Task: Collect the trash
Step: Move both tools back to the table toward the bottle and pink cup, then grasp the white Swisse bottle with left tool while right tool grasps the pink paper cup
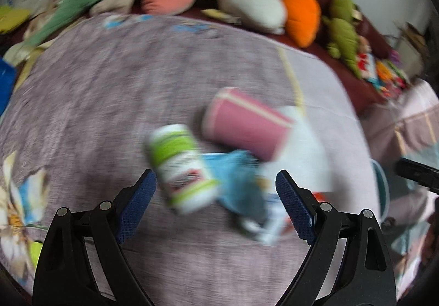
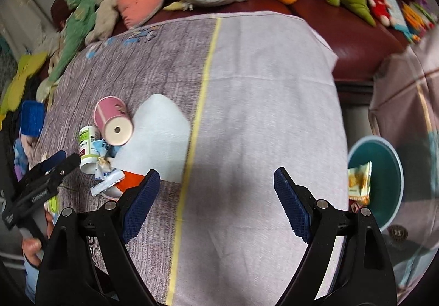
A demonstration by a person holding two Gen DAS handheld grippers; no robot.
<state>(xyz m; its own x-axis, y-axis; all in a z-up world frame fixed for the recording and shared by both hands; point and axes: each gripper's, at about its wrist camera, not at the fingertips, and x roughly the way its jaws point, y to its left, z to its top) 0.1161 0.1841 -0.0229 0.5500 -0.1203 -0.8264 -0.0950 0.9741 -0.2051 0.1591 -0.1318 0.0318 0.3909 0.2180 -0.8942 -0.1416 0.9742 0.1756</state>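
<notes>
Jaws wide on both grippers, left gripper [image 1: 215,185] over pink cup [image 1: 247,125] (blurred).

Two wrist fisheyes, both angled steeply down at the cloth-covered table [image 2: 260,92], facing the sofa [image 2: 329,12] along its far edge. Left cam sits close over the trash pile near the table's left edge: pink cup [image 1: 247,125] and white-green bottle [image 1: 183,166] fill mid-frame, heavily blurred. Right cam sits further right, over bare cloth; the same pile lies left of centre, smaller, and the teal bin [image 2: 384,185] shows past the right edge. Shared: pile, table cloth, the plush toys on the sofa. Right cam also catches the left gripper [image 2: 61,159] at frame left.
</notes>
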